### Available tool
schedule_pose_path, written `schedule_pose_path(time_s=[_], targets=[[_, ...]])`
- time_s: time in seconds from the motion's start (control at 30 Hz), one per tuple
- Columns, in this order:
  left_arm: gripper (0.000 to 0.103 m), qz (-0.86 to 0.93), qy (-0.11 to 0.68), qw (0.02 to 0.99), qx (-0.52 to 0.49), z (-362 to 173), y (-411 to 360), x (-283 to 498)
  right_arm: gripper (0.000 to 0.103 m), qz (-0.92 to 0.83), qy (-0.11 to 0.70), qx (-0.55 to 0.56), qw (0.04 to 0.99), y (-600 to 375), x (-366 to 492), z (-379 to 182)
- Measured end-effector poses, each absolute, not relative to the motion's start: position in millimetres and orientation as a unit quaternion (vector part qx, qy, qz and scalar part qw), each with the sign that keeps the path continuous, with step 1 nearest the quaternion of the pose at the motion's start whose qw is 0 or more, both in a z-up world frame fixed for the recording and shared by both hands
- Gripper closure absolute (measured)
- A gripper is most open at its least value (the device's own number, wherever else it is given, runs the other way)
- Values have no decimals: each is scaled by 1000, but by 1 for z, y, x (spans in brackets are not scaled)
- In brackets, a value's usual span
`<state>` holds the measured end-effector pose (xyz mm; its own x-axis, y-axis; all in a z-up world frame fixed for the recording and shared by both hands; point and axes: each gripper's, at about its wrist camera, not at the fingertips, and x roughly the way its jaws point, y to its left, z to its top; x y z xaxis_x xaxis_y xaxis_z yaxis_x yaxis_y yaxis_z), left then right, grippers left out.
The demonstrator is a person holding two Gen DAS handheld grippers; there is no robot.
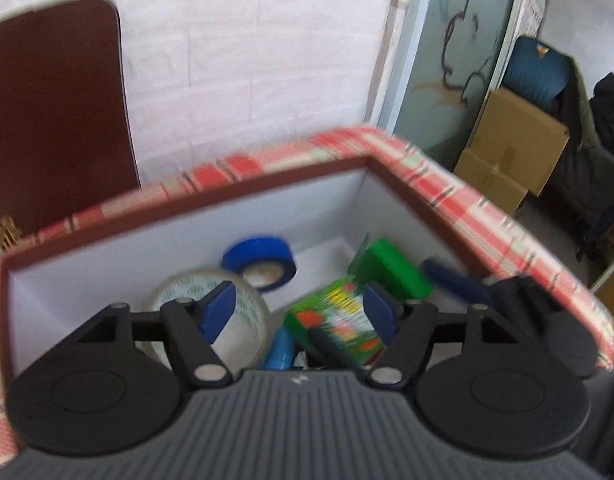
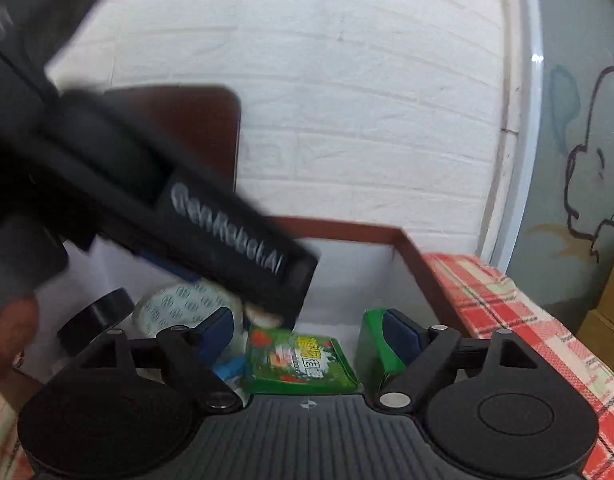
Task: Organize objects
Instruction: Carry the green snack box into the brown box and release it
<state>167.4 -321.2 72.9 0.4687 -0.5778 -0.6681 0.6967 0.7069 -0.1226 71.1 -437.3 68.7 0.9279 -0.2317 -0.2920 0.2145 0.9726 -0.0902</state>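
Both jaws apart, nothing gripped: left hand-held gripper (image 1: 299,312), right hand-held gripper (image 2: 311,332). Clear tape (image 1: 227,320), blue tape (image 1: 263,260), green packet (image 2: 303,360), green block (image 1: 391,268) sit inside brown-rimmed box (image 1: 187,196).

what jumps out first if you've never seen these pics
An open box with a brown rim and white inside sits on a red plaid cloth, holding a blue tape roll, a clear tape roll and a green packet. Both grippers, left and right, hang open over it.

Both wrist views close above box (image 1: 267,184)
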Motion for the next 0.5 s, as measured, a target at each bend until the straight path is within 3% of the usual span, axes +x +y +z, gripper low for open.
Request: schedule_pose_path(time_s=[0.13, 0.5], targets=[[32, -383, 327, 861, 72, 77, -313, 162, 15, -108, 132, -31, 985, -433, 70, 65], [32, -364, 314, 874, 78, 76, -317, 167, 9, -106, 109, -27, 988, -421, 58, 63]])
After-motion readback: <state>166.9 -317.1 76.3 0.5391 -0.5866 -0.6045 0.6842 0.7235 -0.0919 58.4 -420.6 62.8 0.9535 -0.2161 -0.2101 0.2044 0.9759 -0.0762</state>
